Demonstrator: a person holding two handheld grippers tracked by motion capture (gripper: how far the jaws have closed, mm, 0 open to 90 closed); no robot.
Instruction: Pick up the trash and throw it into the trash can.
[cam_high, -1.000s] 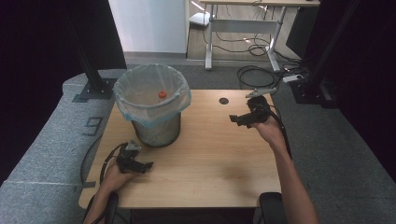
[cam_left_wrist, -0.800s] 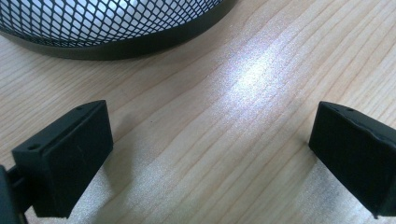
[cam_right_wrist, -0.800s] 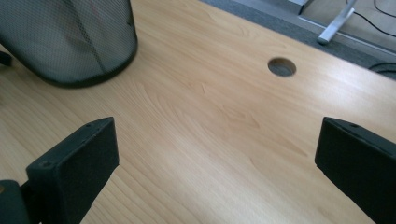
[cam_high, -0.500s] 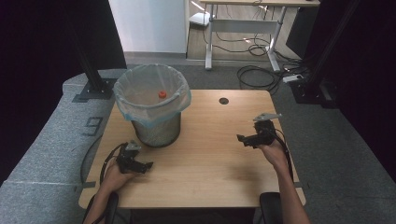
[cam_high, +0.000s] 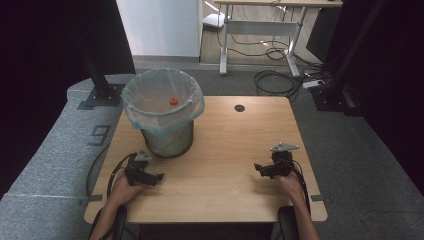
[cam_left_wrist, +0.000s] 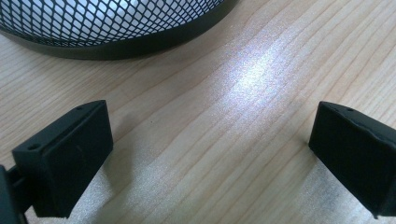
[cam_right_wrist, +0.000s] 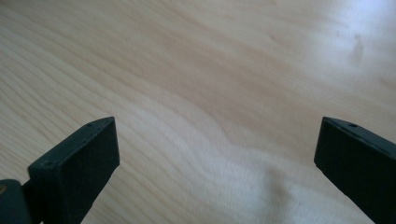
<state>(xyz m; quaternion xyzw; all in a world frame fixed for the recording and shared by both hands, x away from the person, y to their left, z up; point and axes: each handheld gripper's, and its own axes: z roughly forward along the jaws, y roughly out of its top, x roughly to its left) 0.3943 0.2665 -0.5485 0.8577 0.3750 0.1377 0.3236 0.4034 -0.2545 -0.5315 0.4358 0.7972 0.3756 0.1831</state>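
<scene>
A black mesh bin (cam_high: 166, 140) lined with a clear bag stands at the table's back left, and a small orange thing (cam_high: 173, 101) lies inside it. My left gripper (cam_high: 156, 178) rests low on the wooden table (cam_high: 230, 145) just in front of the bin, open, with bare wood between its jaws (cam_left_wrist: 210, 149). The bin's mesh base (cam_left_wrist: 112, 28) fills the top of the left gripper view. My right gripper (cam_high: 259, 169) sits near the table's front right, open over bare wood (cam_right_wrist: 215, 154), holding nothing.
A round cable hole (cam_high: 239, 108) lies at the table's back middle. Black stand legs (cam_high: 102, 92) rise at the left and right of the table. Grey carpet surrounds it, and a desk with cables (cam_high: 272, 80) stands beyond.
The right gripper has moved from the back right of the table toward the front right edge and come down low. The left gripper has stayed in place.
</scene>
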